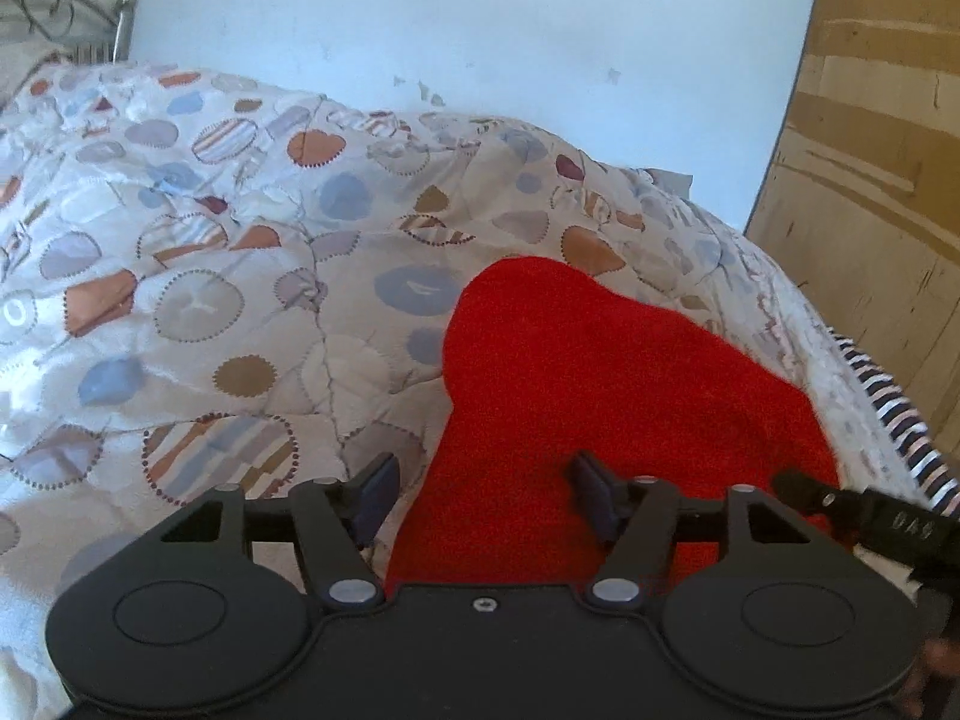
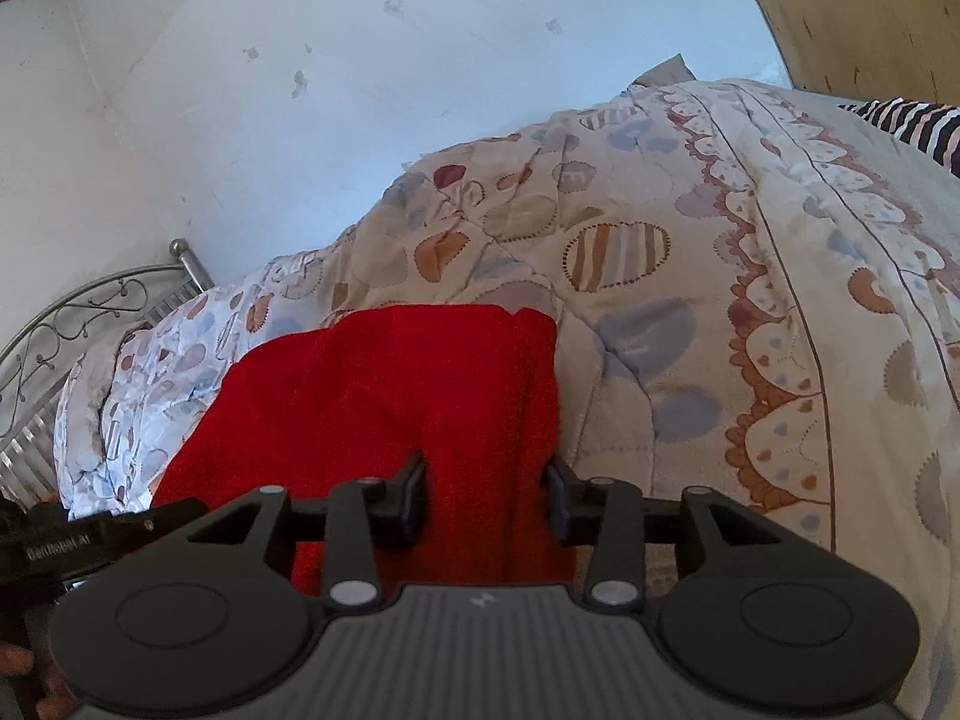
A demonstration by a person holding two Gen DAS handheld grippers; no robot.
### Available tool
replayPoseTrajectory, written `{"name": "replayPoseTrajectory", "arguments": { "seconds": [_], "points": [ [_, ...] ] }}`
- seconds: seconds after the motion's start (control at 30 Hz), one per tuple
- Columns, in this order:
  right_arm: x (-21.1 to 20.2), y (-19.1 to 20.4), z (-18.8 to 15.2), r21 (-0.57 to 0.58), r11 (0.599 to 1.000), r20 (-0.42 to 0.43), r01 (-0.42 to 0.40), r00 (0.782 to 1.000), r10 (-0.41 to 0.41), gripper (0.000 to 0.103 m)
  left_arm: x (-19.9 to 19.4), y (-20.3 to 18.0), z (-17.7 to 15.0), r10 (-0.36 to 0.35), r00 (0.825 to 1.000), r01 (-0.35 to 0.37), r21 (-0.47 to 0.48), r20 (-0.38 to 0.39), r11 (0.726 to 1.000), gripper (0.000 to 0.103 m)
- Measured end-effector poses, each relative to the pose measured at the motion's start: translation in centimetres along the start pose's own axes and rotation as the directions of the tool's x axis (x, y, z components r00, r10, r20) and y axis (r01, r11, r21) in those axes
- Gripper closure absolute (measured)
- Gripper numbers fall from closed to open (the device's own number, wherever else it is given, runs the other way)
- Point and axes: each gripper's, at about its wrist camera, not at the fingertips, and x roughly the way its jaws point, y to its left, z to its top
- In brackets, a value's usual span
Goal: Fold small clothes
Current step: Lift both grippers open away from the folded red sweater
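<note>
Red fleecy small garment (image 1: 600,396) spread on the quilted bedcover printed with blue, tan and striped circles (image 1: 240,276), close to the bed's near edge and toward the side where a black-and-white striped cloth (image 1: 900,420) peeks over the edge. Left hand-held gripper (image 1: 483,495) poised low over the garment's near hem, jaws spread wide; one finger above bare quilt just beside the red cloth, the other above the cloth itself, nothing pinched. Right hand-held gripper (image 2: 486,498) likewise spread, straddling a raised lengthwise ridge of the same red cloth (image 2: 420,396), fingers on either side of the fold but with a visible gap, no grip closed; contact with the fabric impossible to confirm. Seen from the right wrist, far edge of the garment lying fairly straight across the quilt, with one corner turned up near the blue patches. Metal scrollwork bedstead (image 2: 72,324) beyond, against a pale scuffed wall (image 2: 300,120). Likely the grasping step ahead of a fold: both tools lined up on the near hem, neither committed. Next move, by this reading: lower a little, close each pair of fingers on a single layer of hem, then lift and carry the near edge toward the far edge evenly, keeping both corners level so the soft, clingy fleece does not bunch or drag the quilt.
</note>
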Motion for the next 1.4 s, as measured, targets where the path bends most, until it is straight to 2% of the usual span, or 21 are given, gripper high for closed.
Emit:
{"name": "replayPoseTrajectory", "arguments": {
  "seconds": [0.17,0.23,0.37,0.43,0.57,0.8,1.07,1.4],
  "points": [
    [-0.2,0.4,0.0,-0.021,1.000,0.007,0.012,1.000,-0.012,0.053,0.0,0.0,0.0,0.017,1.000,-0.017,0.008,0.005,1.000,0.033],
    [-0.3,0.5,0.2,-0.021,1.000,0.012,0.022,1.000,-0.022,0.045,-0.1,0.0,0.2,0.028,1.000,-0.029,0.011,0.005,1.000,0.028],
    [-1.5,1.1,0.5,-0.030,0.999,0.028,0.045,0.999,-0.044,0.038,-0.8,-0.2,0.4,0.045,0.999,-0.045,0.015,0.008,0.999,0.018],
    [-2.5,1.7,0.8,-0.048,0.998,0.041,0.052,0.998,-0.050,0.027,-1.5,-0.3,0.5,0.050,0.999,-0.051,0.010,0.007,0.999,0.016],
    [-5.2,3.0,1.4,-0.075,0.996,0.086,0.056,0.995,-0.050,0.016,-3.7,-0.8,0.8,0.046,0.999,-0.046,0.003,0.008,0.999,0.009],
    [-11.7,6.0,2.0,-0.151,0.986,0.185,0.073,0.982,-0.044,0.001,-10.0,-2.2,1.8,0.033,0.997,-0.034,0.011,0.075,0.999,0.003],
    [-19.2,9.3,1.6,-0.202,0.976,0.277,0.082,0.961,-0.024,0.000,-18.0,-3.0,2.0,0.036,0.986,-0.042,0.029,0.160,0.999,0.001],
    [-26.8,11.9,-2.6,-0.225,0.971,0.335,0.084,0.942,-0.004,0.000,-26.2,-3.3,-2.3,0.052,0.974,-0.070,0.074,0.222,0.995,0.001]
  ]
}}
